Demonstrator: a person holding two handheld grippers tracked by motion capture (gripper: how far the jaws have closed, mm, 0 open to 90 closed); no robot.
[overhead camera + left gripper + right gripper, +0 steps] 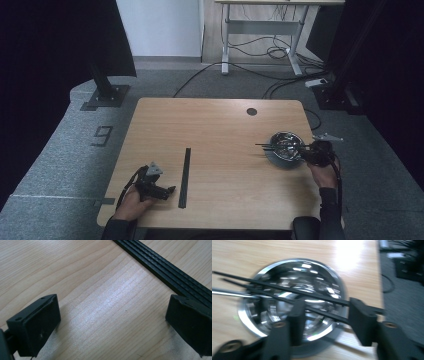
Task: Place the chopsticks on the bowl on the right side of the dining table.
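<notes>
From the high view, the shiny round steel bowl sits near the right edge of the pale wooden table, about midway along it. Thin black chopsticks lie across its mouth with their tips poking out past the rim toward the table's middle. The right gripper meets the bowl from the right edge side, probably because the sticks' thick ends lie there and are easiest to pinch above the rim. The left gripper rests near the front edge, left of centre, just beside a long flat black ribbed strip; I judge it is simply parked out of the way.

In the left gripper view, the jaws stand wide apart with bare table between them. The ribbed strip runs diagonally behind the right-hand jaw, its grooves plain here as they are not from above.

The right gripper view, somewhat blurred, shows what the high view cannot: the jaws drawn in to a narrow gap over the bowl, with two chopsticks running between them. Whether the pads already press on the sticks I cannot tell. A silvery handle also leans out of the bowl at the left.
</notes>
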